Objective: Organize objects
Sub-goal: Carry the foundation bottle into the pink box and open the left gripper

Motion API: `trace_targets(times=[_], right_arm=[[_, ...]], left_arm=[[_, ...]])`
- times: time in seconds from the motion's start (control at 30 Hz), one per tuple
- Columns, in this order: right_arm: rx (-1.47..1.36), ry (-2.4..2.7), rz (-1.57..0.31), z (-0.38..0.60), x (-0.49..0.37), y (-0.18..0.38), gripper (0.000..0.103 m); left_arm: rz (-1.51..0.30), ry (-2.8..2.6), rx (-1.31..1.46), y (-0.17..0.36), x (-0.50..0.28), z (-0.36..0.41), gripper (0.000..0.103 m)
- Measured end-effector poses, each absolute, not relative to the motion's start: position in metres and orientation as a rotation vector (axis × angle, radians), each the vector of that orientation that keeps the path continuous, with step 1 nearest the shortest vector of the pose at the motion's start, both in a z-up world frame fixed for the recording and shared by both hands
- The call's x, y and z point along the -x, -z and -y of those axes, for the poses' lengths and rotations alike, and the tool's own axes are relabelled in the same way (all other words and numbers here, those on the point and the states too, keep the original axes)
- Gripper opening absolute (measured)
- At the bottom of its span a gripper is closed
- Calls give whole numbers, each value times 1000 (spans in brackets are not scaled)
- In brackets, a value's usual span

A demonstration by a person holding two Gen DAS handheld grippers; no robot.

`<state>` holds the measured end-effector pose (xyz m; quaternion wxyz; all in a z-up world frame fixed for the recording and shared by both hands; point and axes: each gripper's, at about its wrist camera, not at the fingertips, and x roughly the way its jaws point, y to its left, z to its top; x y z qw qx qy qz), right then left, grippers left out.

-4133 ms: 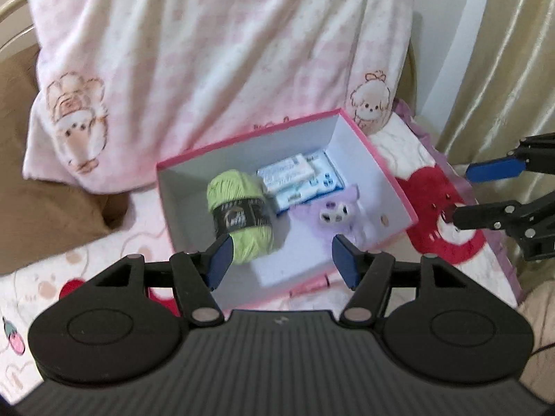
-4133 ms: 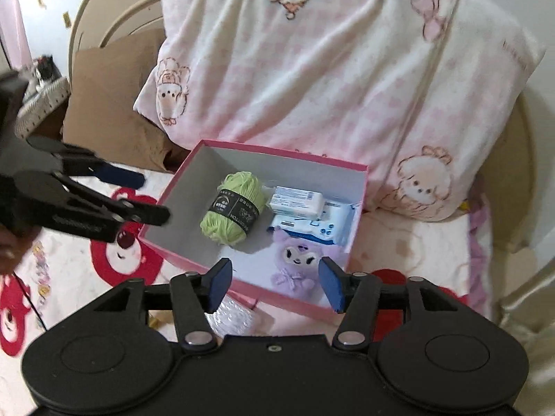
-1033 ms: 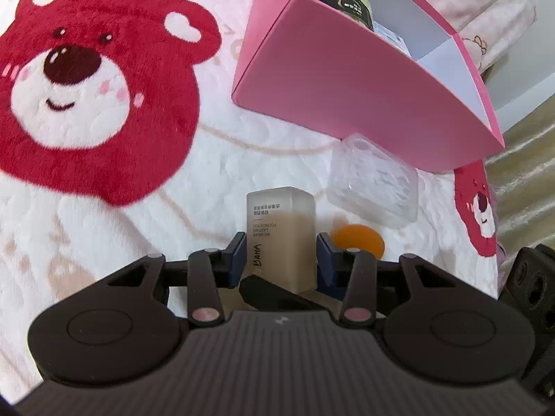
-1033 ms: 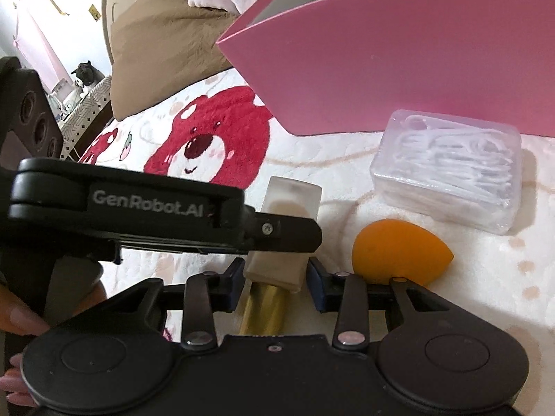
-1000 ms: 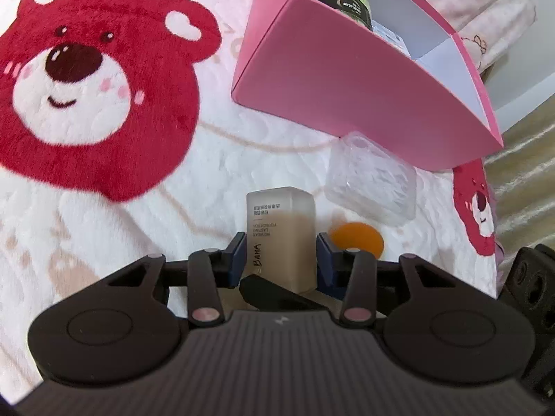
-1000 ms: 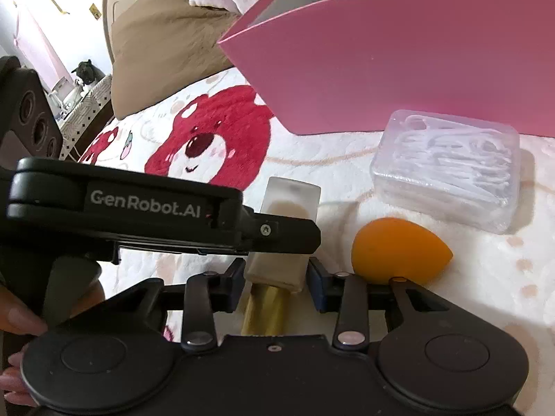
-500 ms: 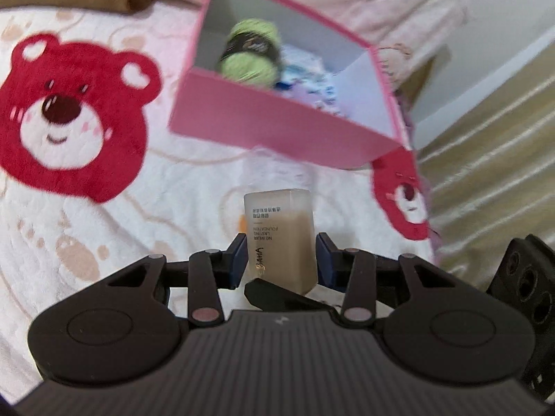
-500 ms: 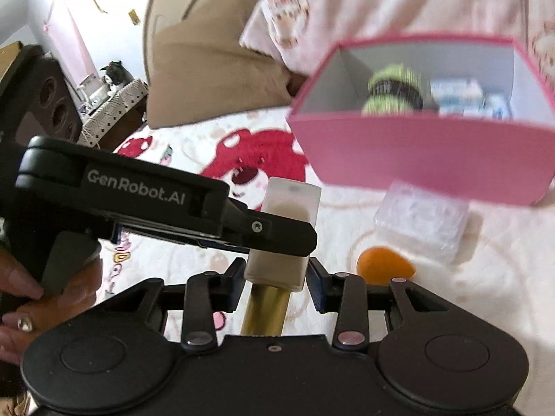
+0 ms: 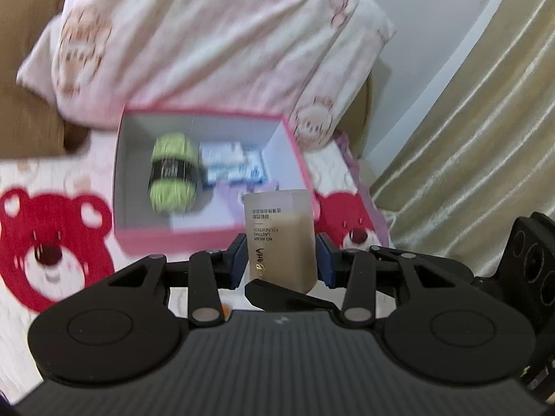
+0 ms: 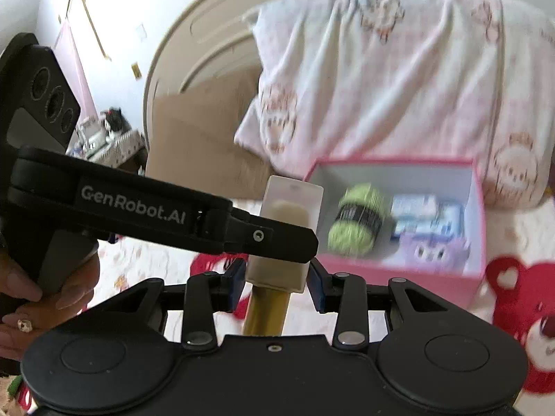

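Observation:
A frosted foundation bottle (image 9: 279,239) with beige liquid is held in the air in front of the pink box (image 9: 208,239). My left gripper (image 9: 281,263) is shut on its sides. In the right wrist view my right gripper (image 10: 275,284) is also shut on the bottle (image 10: 291,201), just above its gold cap (image 10: 265,312), and a left gripper finger (image 10: 242,230) crosses in front of it. The open box (image 10: 399,277) holds green yarn (image 9: 173,176), blue-white wipe packs (image 9: 232,163) and a purple plush (image 10: 433,246).
The box sits on a white blanket with red bears (image 9: 48,242). A pink-and-white pillow (image 9: 208,41) leans behind it, with a brown cushion (image 10: 197,138) on the left and a beige curtain (image 9: 468,121) on the right. A person's hand (image 10: 41,298) grips the left tool's handle.
Both grippers have risen together with the bottle, from low on the blanket to above the box's front wall. The box's inside now shows; the clear case and the orange sponge have dropped from view.

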<state>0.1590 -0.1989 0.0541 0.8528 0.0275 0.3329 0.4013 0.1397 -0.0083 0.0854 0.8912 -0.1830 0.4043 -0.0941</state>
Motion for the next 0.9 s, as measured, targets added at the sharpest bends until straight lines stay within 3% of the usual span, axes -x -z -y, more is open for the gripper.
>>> trace_targets(times=[0.3,0.73,0.9], right_arm=[[-86,-800,-683,195,-227,-64,43],[-70,-702,-702,172,-284,16,43],[-81,-690,-723,171,-294,43,43]], left_arm=[[-767,169,362,-97,-207,14,41],[-834,147,535,-3,-283,-16,41],[-866,132,479,20,-296,-8,42]])
